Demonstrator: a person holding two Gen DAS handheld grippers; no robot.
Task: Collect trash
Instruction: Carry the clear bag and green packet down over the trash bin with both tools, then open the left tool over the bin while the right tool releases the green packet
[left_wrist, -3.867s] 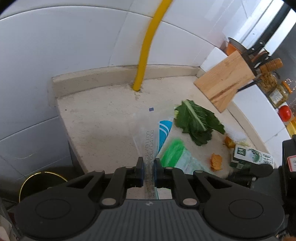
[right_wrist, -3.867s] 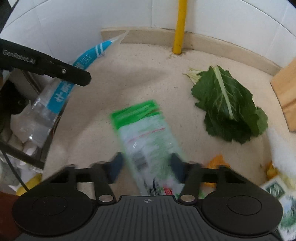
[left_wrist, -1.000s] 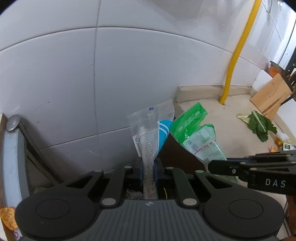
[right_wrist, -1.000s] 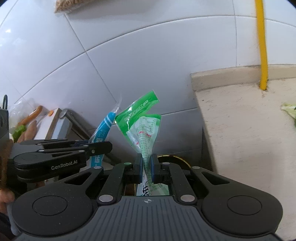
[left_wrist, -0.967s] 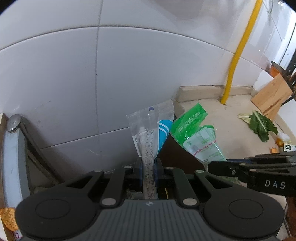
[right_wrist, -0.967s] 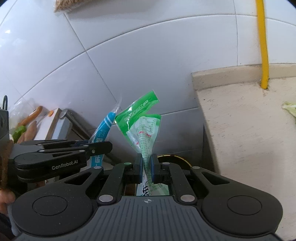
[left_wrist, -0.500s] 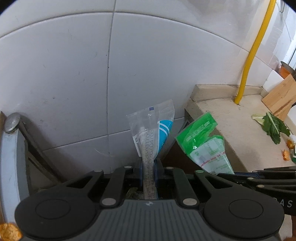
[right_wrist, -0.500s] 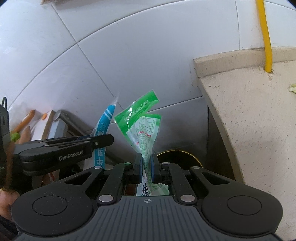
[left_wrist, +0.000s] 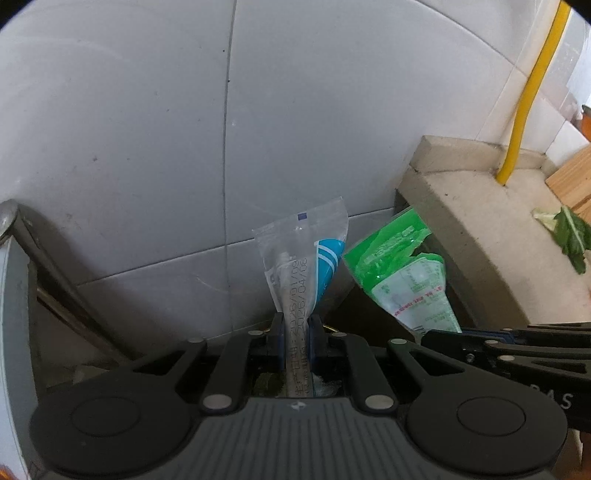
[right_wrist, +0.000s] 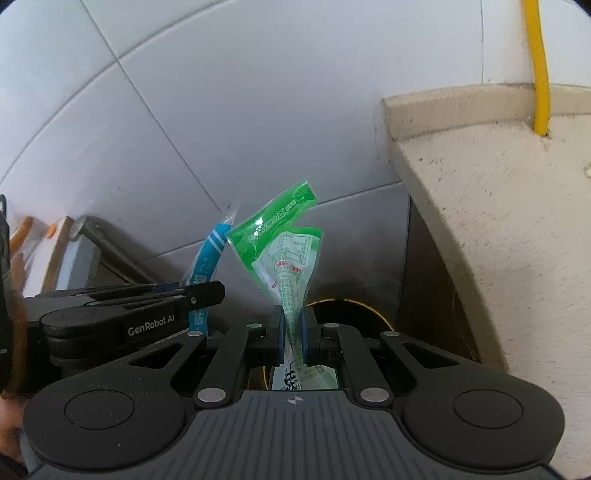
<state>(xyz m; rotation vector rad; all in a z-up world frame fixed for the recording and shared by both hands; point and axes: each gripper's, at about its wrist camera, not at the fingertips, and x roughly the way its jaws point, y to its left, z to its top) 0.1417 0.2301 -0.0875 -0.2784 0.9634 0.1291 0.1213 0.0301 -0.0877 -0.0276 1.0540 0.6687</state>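
My left gripper (left_wrist: 295, 341) pinches the clear blue wrapper (left_wrist: 306, 266), my right gripper (right_wrist: 291, 341) the green wrapper (right_wrist: 284, 251). Both have sunk off the counter (right_wrist: 498, 206) toward the gold-rimmed bin (right_wrist: 354, 314) below, so letting go comes next.

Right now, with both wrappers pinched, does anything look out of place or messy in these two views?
Only the leaf lying loose on the counter beside the yellow pipe, trash not yet collected. The left gripper holds the blue-and-clear wrapper and the right gripper the green wrapper cleanly, above a gold-rimmed bin.
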